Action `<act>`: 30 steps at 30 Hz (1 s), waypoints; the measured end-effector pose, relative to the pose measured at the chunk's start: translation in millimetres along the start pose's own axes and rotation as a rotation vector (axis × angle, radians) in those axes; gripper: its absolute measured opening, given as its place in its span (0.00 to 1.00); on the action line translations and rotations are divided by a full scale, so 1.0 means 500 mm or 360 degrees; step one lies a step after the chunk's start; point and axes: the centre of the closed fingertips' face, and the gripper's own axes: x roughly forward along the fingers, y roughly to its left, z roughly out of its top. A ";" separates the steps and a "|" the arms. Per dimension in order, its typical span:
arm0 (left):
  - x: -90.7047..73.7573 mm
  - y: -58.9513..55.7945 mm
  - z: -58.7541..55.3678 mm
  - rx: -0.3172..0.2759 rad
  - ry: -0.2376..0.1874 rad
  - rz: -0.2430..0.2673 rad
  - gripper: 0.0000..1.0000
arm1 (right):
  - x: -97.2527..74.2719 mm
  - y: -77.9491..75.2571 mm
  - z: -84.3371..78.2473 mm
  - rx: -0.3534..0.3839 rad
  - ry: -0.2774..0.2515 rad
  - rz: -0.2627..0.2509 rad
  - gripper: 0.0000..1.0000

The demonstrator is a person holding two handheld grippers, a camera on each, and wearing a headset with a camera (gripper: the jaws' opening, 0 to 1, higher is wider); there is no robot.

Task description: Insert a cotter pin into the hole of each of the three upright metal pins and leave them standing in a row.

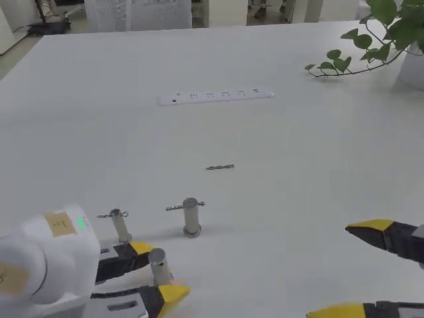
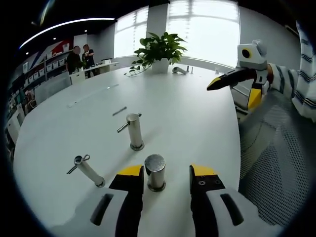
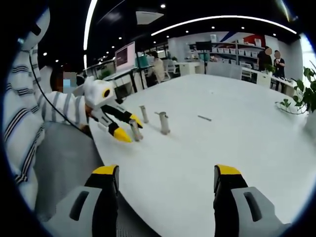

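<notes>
item 1: left gripper (image 1: 159, 270), near-left corner of the tabletop (image 1: 298, 146); jaws apart, one on each side of an upright bare metal pin (image 2: 155, 172) with a flat top, not closed on it; a gap shows on one side.
item 2: middle metal pin (image 1: 191, 217), standing just beyond item 1, a cotter pin through its head (image 1: 176, 207).
item 3: left metal pin (image 1: 120, 226), standing beside the middle one nearer the left edge, a second cotter pin (image 1: 106, 215) through its top.
item 4: loose cotter pin (image 1: 220, 167), lying flat toward the middle of the tabletop.
item 5: right gripper (image 1: 348, 268), at the near edge, right side, well apart from the pins; jaws wide apart, holding nothing.
item 6: power strip (image 1: 215, 96), toward the far edge; potted plant (image 1: 391, 30), far-right corner.
</notes>
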 end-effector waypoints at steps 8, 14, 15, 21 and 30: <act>0.002 -0.015 -0.019 -0.0010 0.0023 -0.0061 0.50 | -0.006 -0.042 0.022 -0.0131 0.0065 -0.0005 0.80; -0.008 -0.025 -0.002 -0.0029 -0.0056 -0.0101 0.69 | -0.005 -0.070 0.050 -0.0246 0.0109 0.0007 0.80; -0.009 -0.026 0.003 -0.0018 -0.0078 -0.0107 0.73 | -0.004 -0.073 0.052 -0.0262 0.0122 0.0013 0.79; -0.015 -0.045 0.008 -0.0022 -0.0088 -0.0159 0.88 | 0.014 -0.087 0.070 -0.0404 0.0211 0.0089 0.79; -0.018 -0.056 0.010 -0.0030 -0.0095 -0.0152 0.99 | 0.056 -0.124 0.104 -0.0580 0.0290 0.0171 0.79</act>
